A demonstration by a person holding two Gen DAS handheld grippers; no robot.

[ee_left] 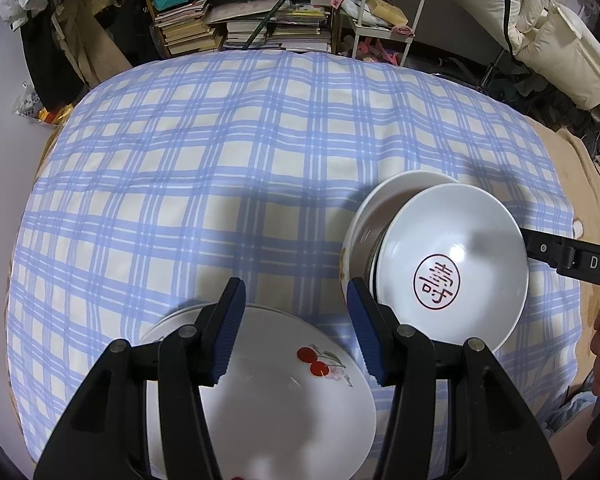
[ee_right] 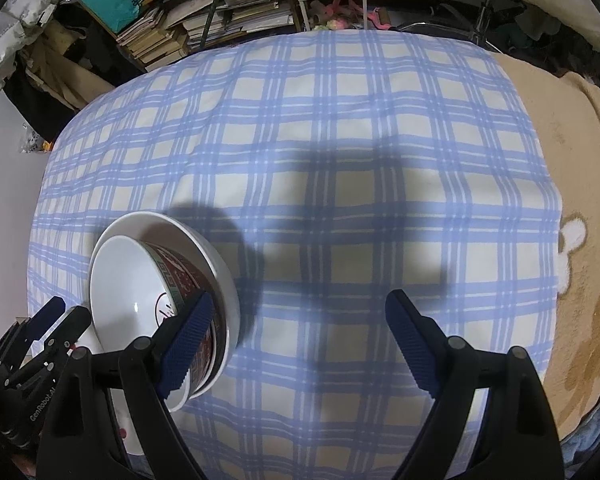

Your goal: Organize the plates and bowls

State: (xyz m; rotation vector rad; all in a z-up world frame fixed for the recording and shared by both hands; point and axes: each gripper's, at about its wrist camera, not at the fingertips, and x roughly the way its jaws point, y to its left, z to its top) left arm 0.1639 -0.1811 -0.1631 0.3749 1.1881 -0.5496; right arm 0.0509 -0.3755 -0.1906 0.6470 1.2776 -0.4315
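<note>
The left claw (ee_left: pixel 296 328) hangs open over the cherry plate (ee_left: pixel 284 400). The bowl stack (ee_left: pixel 452 264) sits just right of that plate. The right claw (ee_right: pixel 300 344) is wide open, holding nothing, just right of the bowls.

My left tongs (ee_left: pixel 296 332) are showing matt black plastic arms with small metal rivets, and their blue pads (ee_left: pixel 232 332) are looking ribbed and rubbery. My right tongs (ee_right: pixel 296 348) are wearing the same finish. The cherry plate (ee_left: pixel 284 404) below is gleaming as smooth, glossy white ceramic, and the stamped bowl (ee_left: pixel 452 264) is shining the same way, catching soft highlights. The patterned bowl (ee_right: pixel 188 280) is showing a glazed red and green outside. The checked cloth (ee_left: pixel 204 168) is lying soft and matt, lightly wrinkled. The tan blanket (ee_right: pixel 572 184) is looking fuzzy. The books (ee_left: pixel 188 28) are showing dull paper edges.
</note>
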